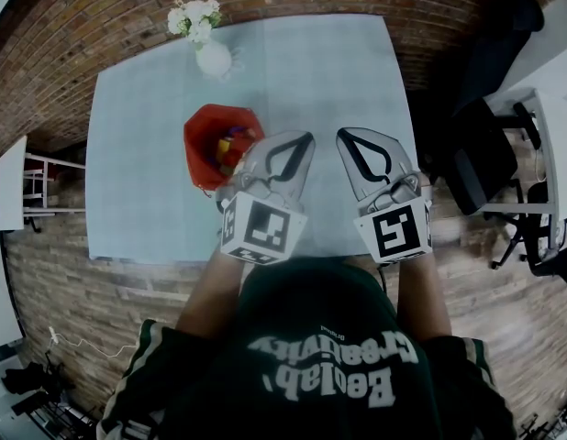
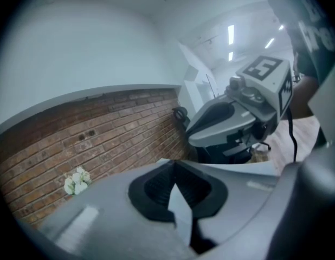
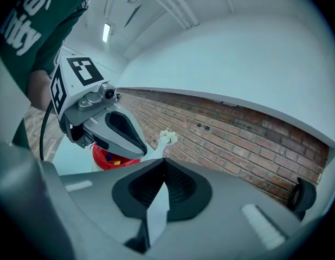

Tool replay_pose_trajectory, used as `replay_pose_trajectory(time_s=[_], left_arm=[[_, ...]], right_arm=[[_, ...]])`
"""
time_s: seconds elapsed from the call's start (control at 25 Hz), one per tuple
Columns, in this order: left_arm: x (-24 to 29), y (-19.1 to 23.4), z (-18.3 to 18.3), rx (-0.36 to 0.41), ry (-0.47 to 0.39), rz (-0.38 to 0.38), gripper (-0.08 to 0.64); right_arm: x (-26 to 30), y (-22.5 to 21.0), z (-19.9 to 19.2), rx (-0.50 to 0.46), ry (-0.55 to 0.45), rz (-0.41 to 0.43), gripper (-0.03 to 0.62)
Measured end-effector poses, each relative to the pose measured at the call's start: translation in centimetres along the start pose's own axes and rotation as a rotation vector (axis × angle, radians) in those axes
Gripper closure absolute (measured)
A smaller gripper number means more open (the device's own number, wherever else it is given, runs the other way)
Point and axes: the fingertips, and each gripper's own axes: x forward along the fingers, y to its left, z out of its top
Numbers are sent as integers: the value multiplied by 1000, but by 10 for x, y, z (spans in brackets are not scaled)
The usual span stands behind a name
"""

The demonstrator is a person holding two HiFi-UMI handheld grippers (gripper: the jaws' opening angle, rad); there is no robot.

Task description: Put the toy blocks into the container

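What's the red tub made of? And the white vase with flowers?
The red tub looks like soft fabric or thin plastic: its rim is uneven, not a neat circle, and it isn't shiny. I can't tell which. The white vase looks like glazed ceramic, smooth and bright, though it may be glass or plastic.

A: What do we mark at the far edge of the pale counter (image 1: 146,154)?

B: We mark a white vase (image 1: 214,60) holding white flowers (image 1: 194,18), standing close to the brick wall (image 1: 100,7). At right, off the counter, we note a black office chair (image 1: 481,168) beside a white desk (image 1: 557,140).
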Motion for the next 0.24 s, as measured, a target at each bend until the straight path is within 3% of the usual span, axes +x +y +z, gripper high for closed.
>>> replay_pose_trajectory(time_s=[0.24], left_arm=[[7, -6, 5, 16, 14, 7, 557]], right_arm=[[-6, -7, -4, -3, -1, 5, 586]])
